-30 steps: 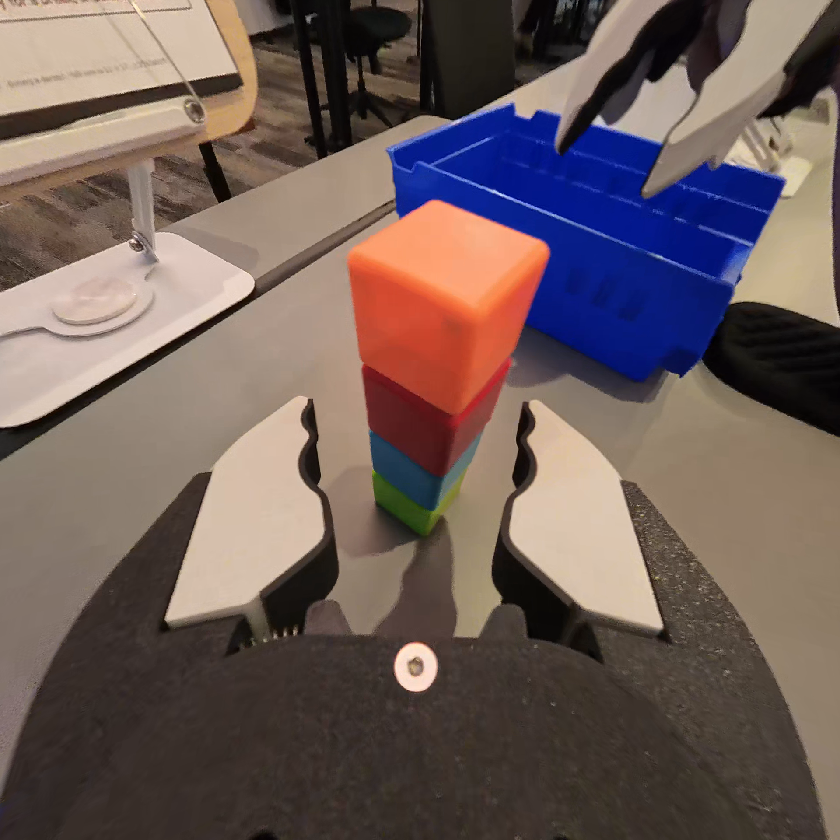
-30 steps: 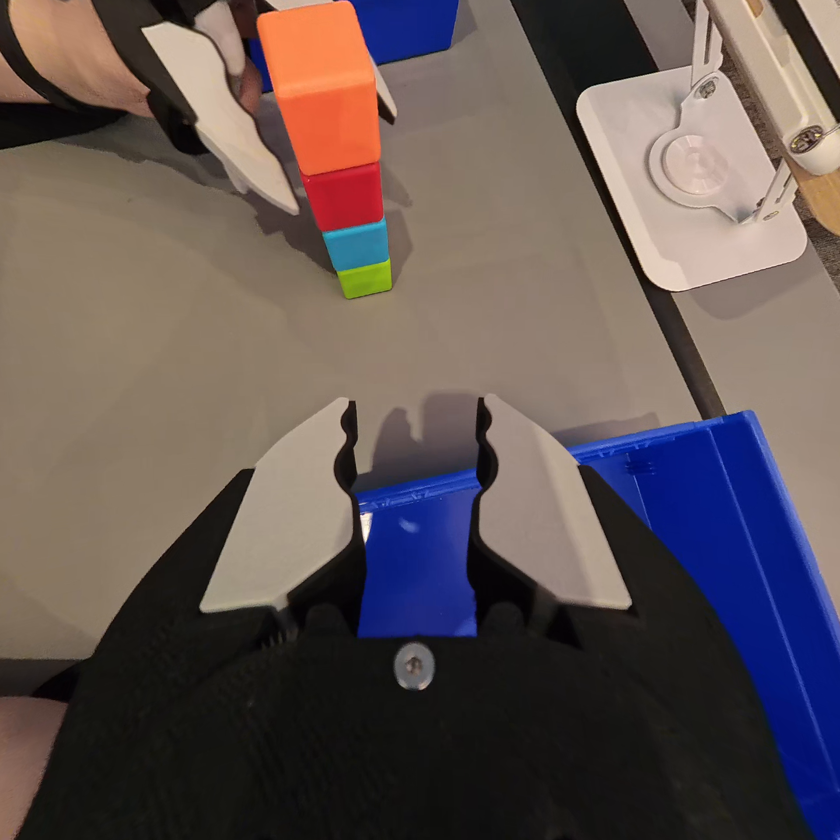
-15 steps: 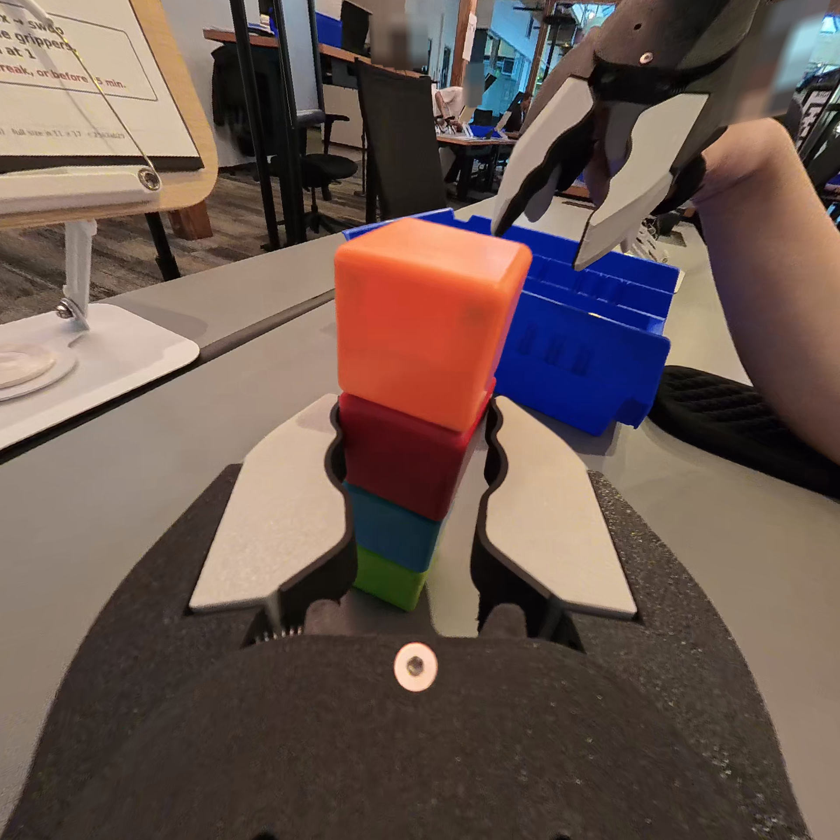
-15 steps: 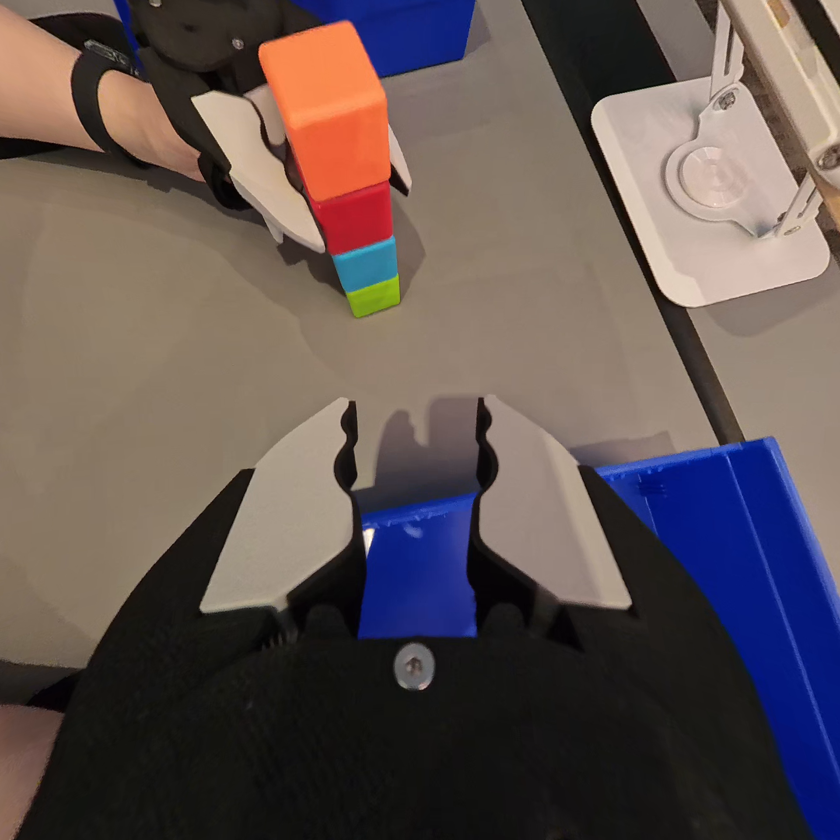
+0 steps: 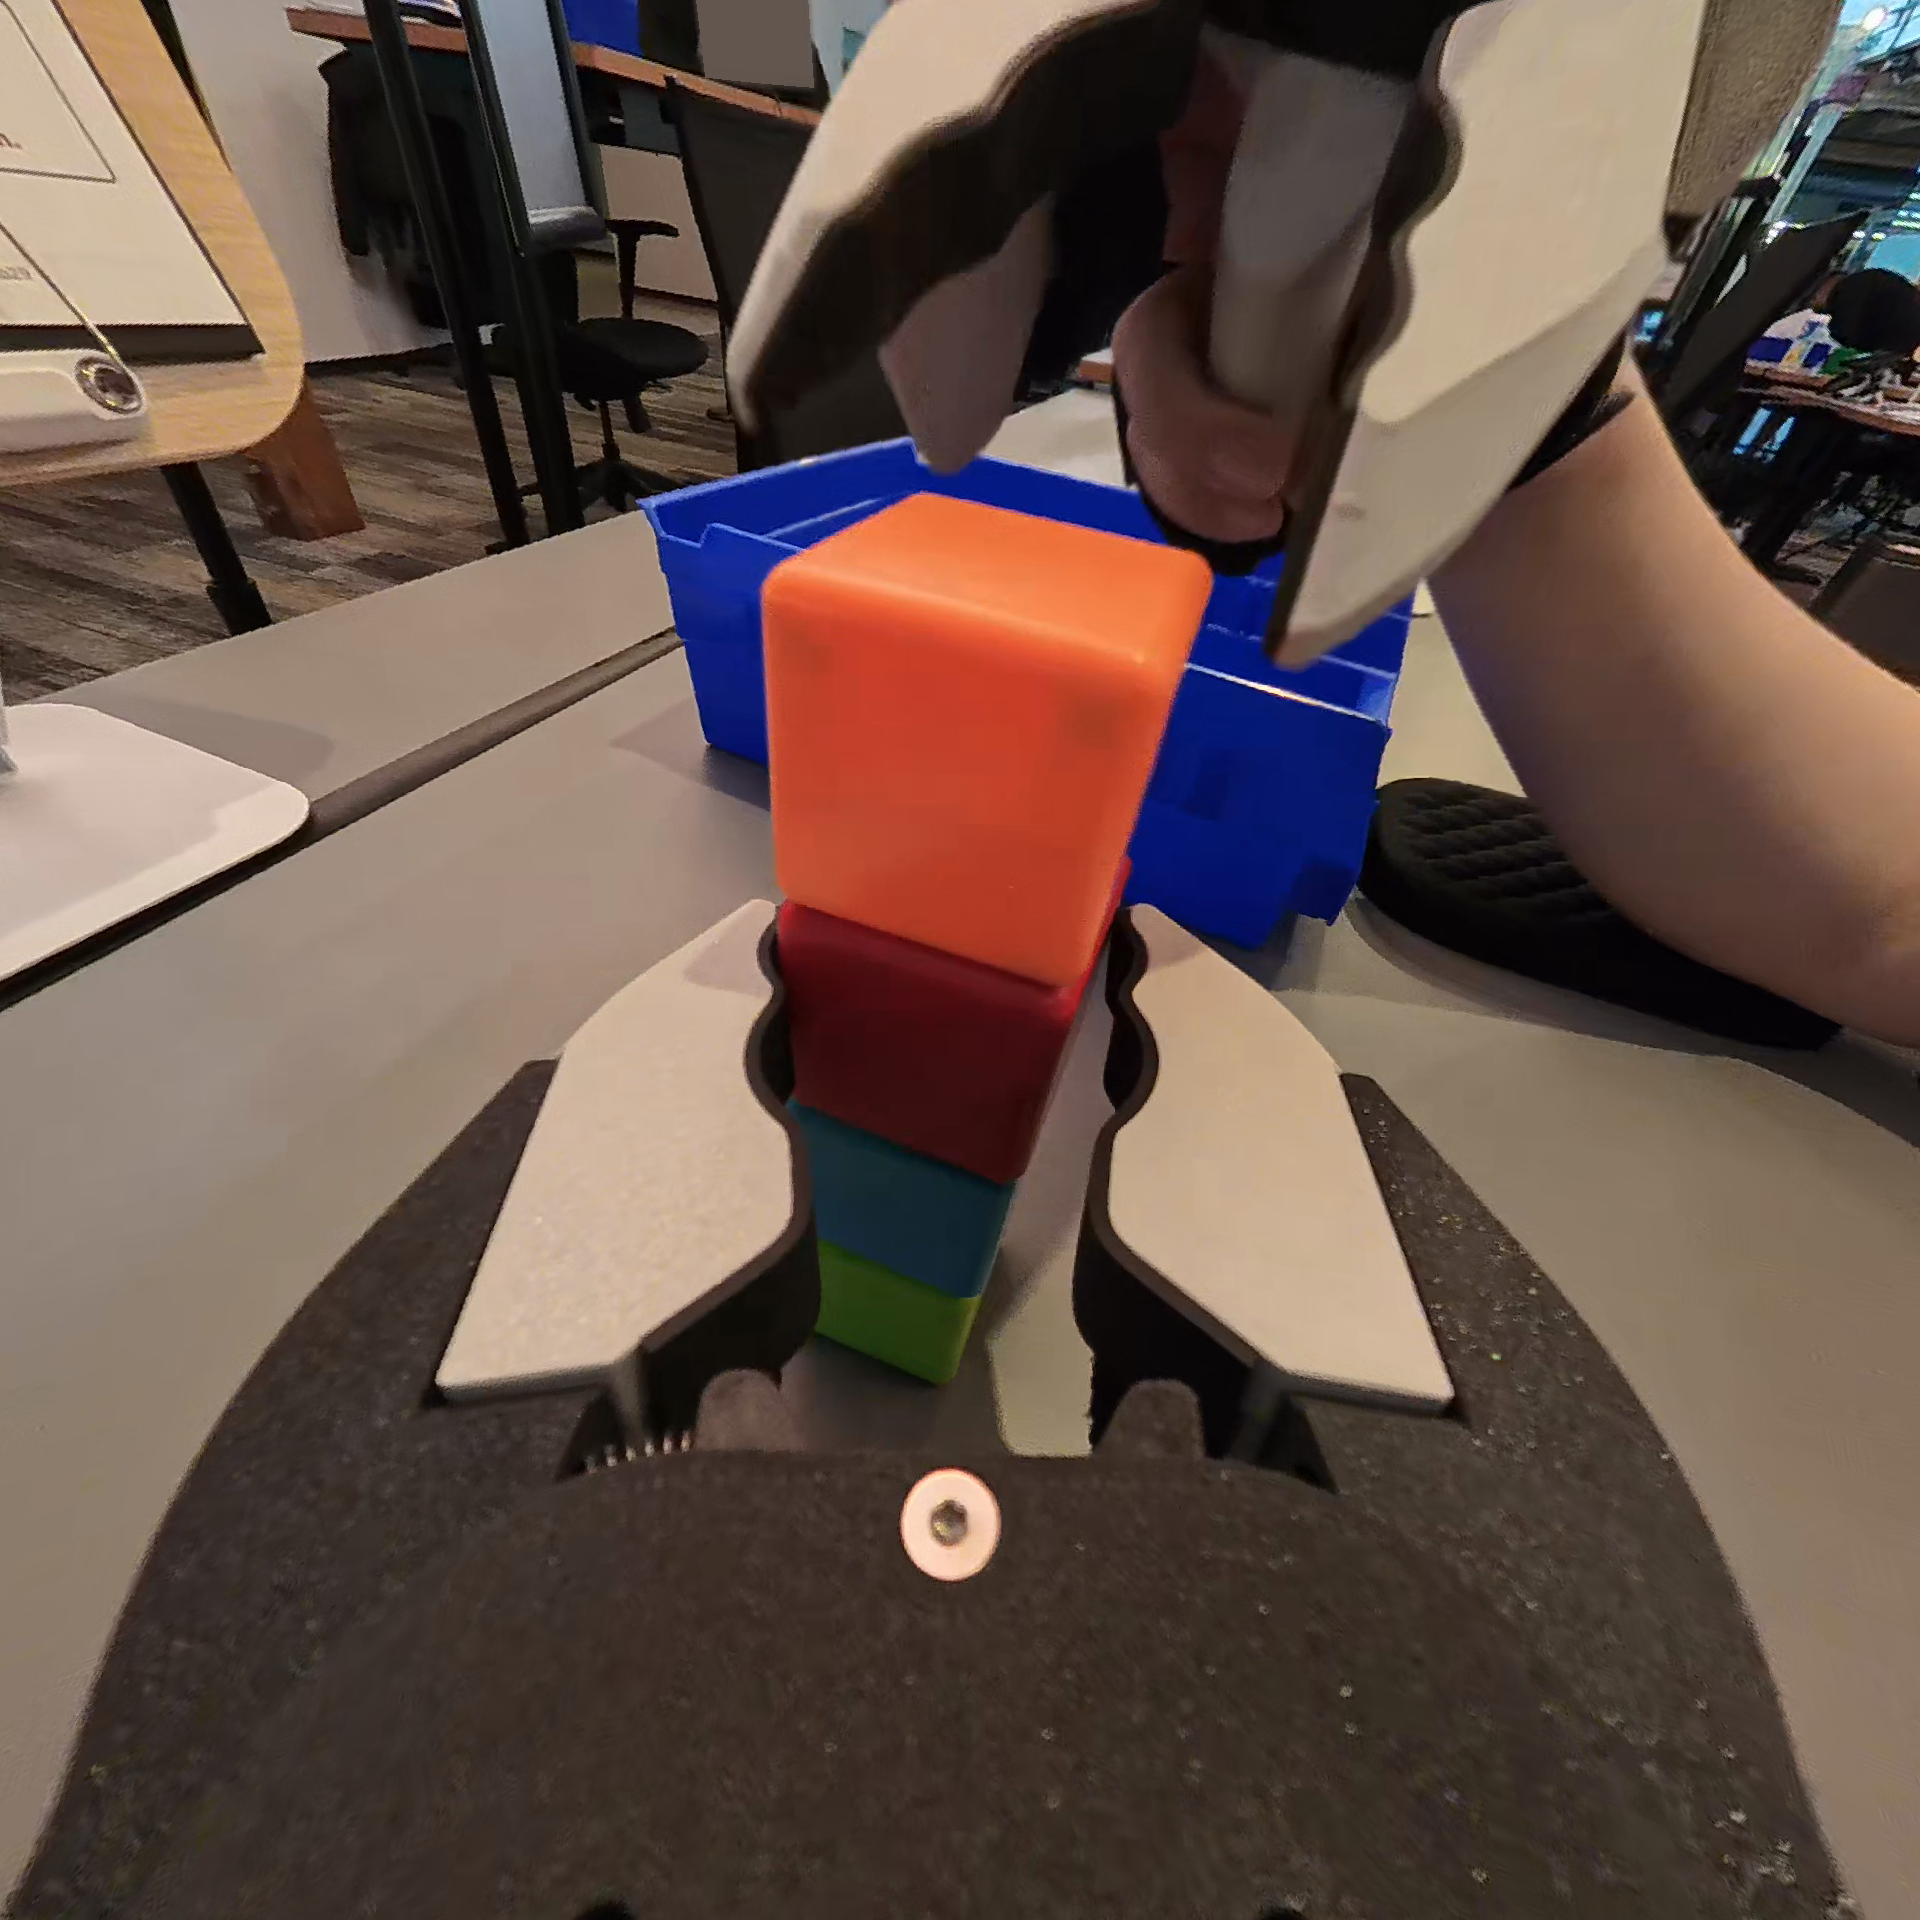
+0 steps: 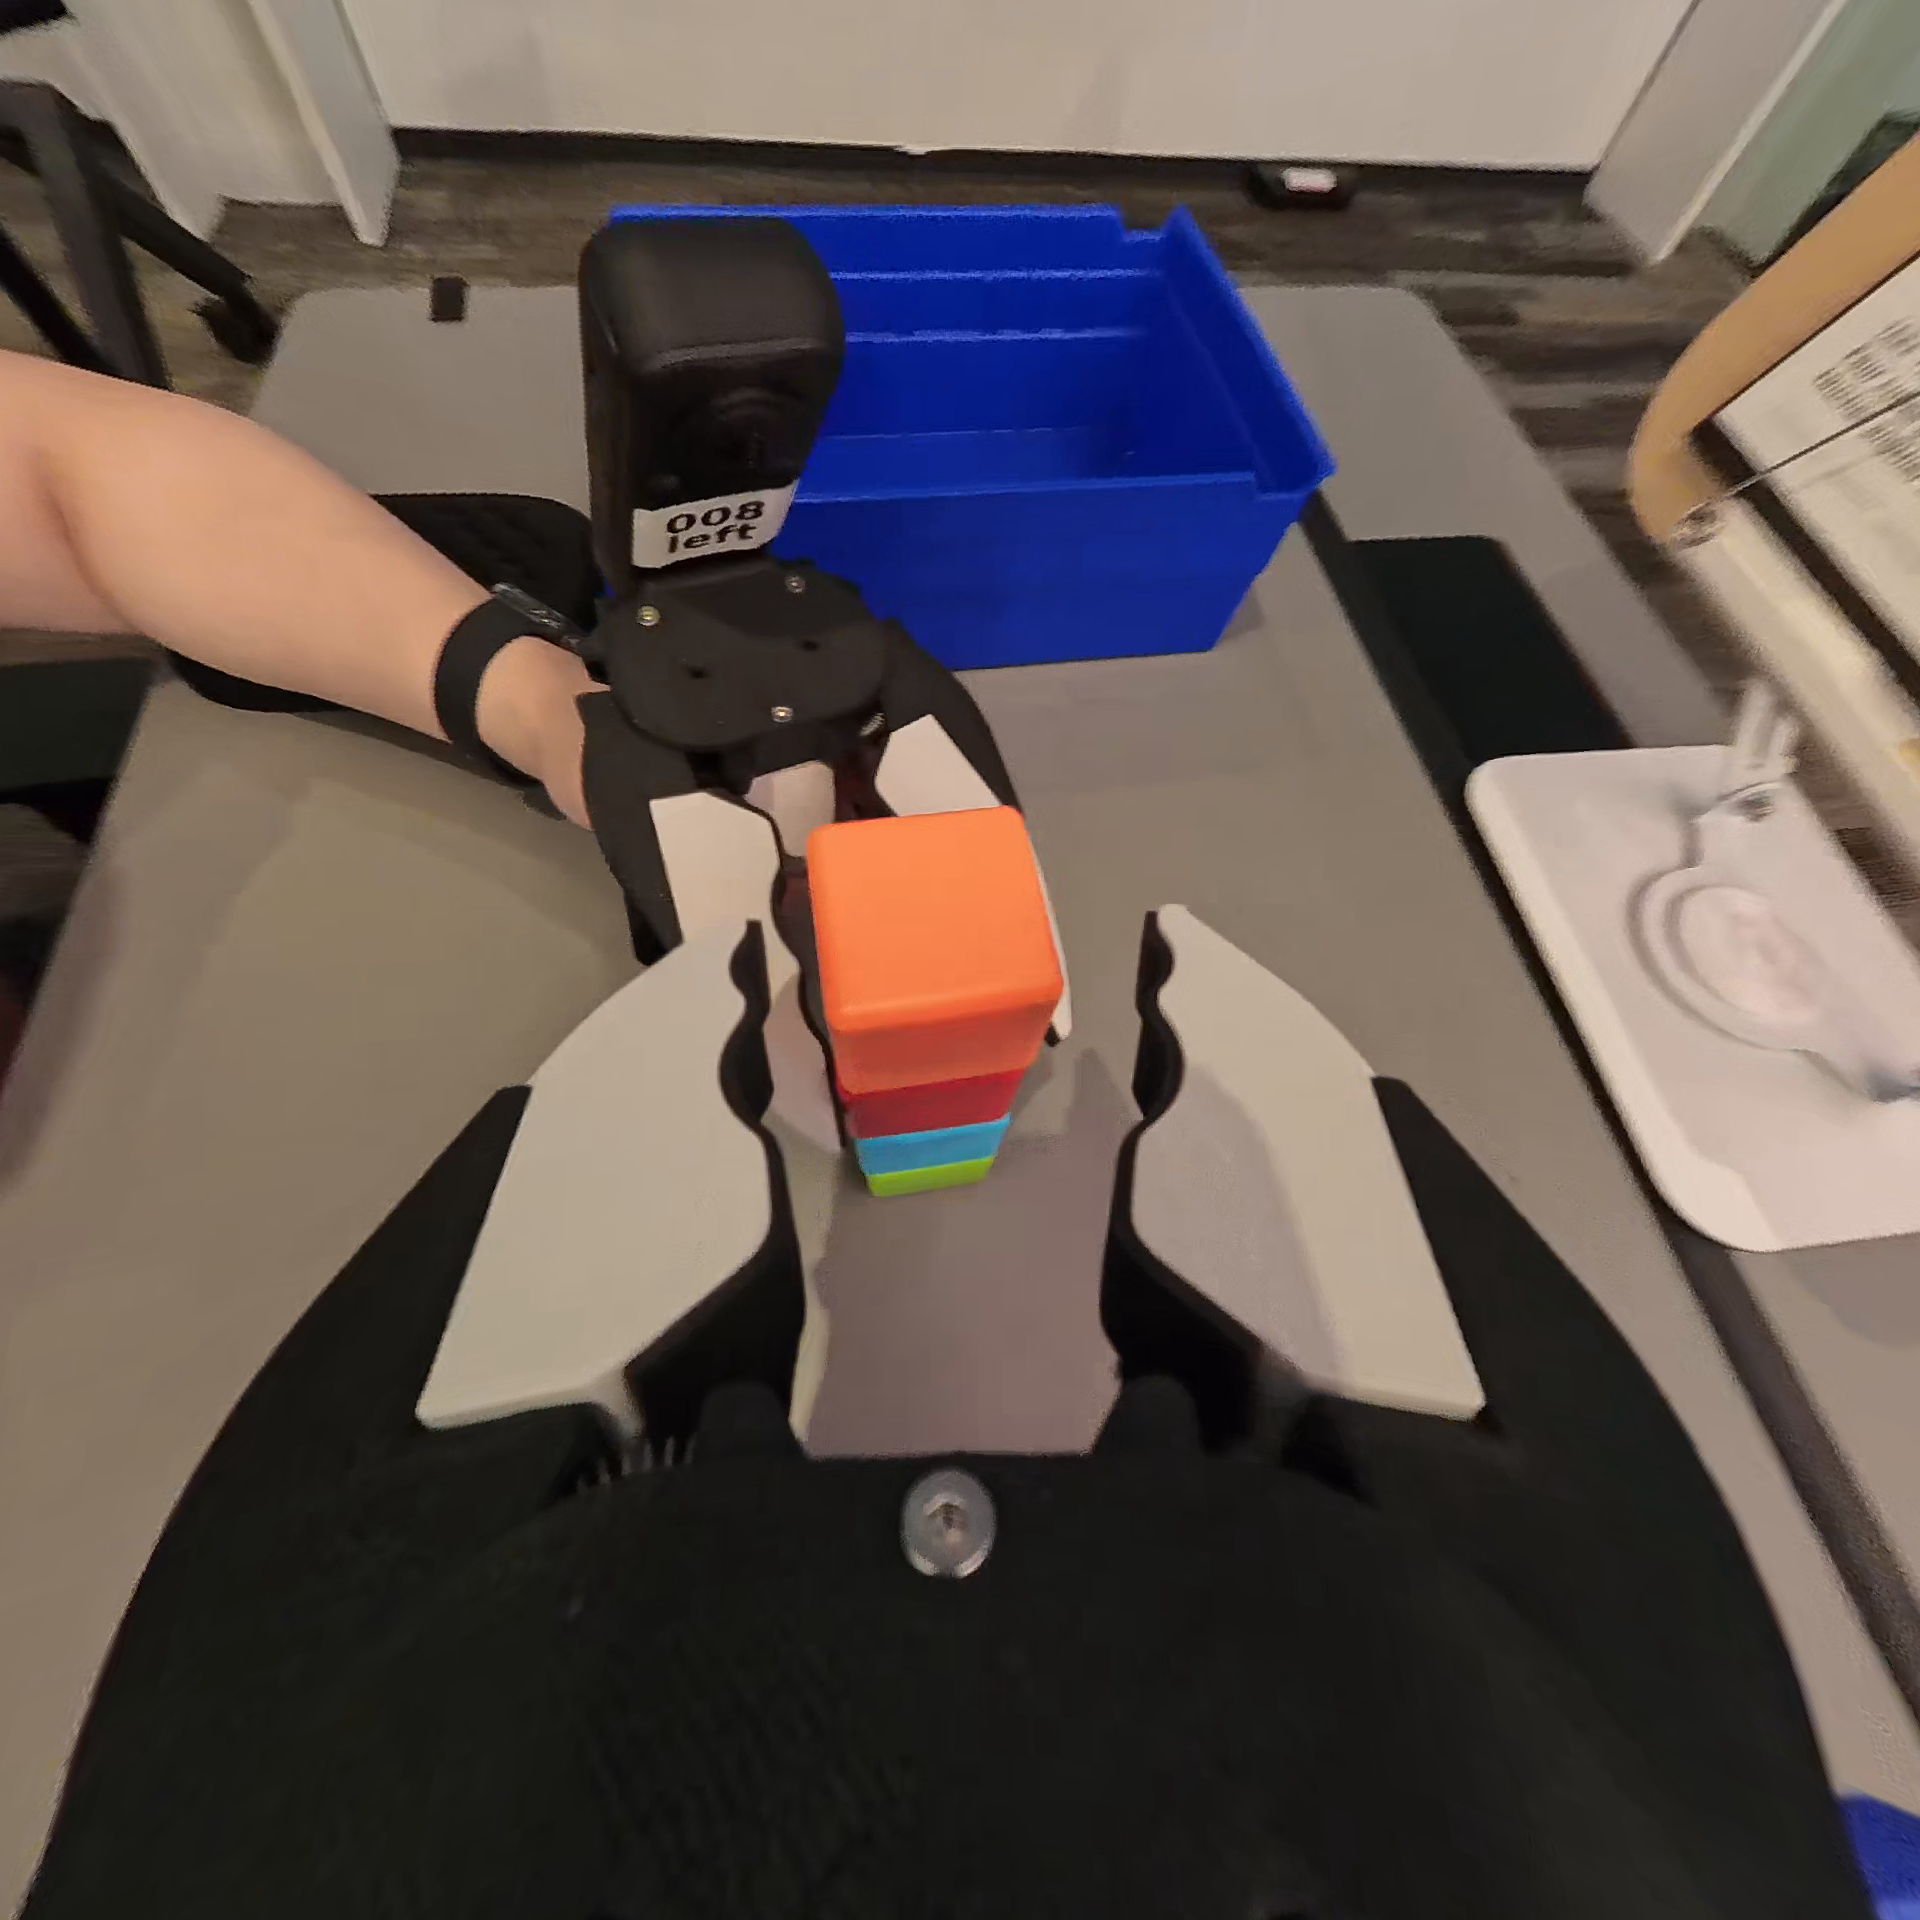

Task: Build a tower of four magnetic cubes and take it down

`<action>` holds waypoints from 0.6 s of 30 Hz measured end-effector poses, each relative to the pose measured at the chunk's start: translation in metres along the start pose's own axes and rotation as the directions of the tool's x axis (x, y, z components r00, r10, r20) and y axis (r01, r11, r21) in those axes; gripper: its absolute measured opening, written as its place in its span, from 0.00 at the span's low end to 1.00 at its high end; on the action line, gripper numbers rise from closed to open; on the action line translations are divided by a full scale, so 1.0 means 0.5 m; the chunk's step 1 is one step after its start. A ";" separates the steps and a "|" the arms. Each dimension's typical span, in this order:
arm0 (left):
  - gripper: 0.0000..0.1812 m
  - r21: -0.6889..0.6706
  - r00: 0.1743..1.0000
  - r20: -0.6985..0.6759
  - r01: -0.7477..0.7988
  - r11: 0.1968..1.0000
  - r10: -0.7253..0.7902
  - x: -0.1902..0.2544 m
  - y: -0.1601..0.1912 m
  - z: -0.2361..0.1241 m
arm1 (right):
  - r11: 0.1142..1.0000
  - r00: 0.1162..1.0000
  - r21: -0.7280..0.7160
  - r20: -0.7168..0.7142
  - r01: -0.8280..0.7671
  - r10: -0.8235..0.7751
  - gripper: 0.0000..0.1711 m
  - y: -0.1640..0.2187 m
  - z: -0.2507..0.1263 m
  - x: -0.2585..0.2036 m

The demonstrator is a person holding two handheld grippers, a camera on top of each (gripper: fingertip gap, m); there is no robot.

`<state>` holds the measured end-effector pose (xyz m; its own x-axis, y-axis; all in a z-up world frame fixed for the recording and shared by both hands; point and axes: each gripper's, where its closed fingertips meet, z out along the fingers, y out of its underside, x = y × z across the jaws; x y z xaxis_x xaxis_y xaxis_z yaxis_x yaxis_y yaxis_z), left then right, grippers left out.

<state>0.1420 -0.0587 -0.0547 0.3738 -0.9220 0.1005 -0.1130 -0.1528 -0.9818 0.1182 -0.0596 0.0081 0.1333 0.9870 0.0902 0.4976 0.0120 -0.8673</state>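
Note:
A tower of four cubes stands on the grey table [image 5: 312, 1039]: orange [image 5: 966, 748] on top, then red [image 5: 925, 1049], blue [image 5: 904, 1210] and green [image 5: 894, 1314] at the bottom. My left gripper [image 5: 940, 935] is shut on the red cube, one finger on each side. My right gripper [image 6: 951, 935] is open wide and hovers just above the orange cube [image 6: 925, 935], with its fingertips either side of the cube's top. In the left wrist view the right gripper [image 5: 1122, 520] hangs over the tower. The left gripper's fingers [image 6: 707, 862] show behind the tower.
One blue bin [image 5: 1278, 790] sits just behind the tower in the left wrist view. Another blue bin [image 6: 1039, 582] sits behind the left gripper. A white stand base [image 6: 1621, 935] lies beside the tower. A black pad [image 5: 1507, 883] lies under a person's forearm [image 5: 1714, 810]. Spacing between my two grippers at the tips: around 6 centimetres.
My left gripper moved in and closed on the red cube. My right gripper moved from over the blue bin to just above the tower and opened wider.

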 end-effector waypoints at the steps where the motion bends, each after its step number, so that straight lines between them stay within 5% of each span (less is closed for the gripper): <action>1: 0.32 -0.002 1.000 0.000 -0.004 1.000 0.004 0.001 0.000 0.000 | 1.000 0.999 -0.003 0.023 -0.025 0.025 0.41 0.005 0.007 -0.003; 7: 0.32 -0.007 1.000 -0.008 -0.007 1.000 0.007 0.001 0.001 0.000 | 0.999 0.997 -0.018 0.072 -0.040 0.041 0.29 0.024 0.028 -0.009; 18: 0.31 -0.036 0.999 -0.009 -0.031 0.999 0.031 0.001 0.004 0.004 | 0.988 0.982 -0.013 0.113 -0.154 0.155 0.29 0.022 0.021 -0.001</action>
<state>0.1437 -0.0590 -0.0568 0.3622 -0.9293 0.0714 -0.1578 -0.1367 -0.9780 0.1146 -0.0583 -0.0065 0.1113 0.9887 -0.1008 0.4819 -0.1424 -0.8646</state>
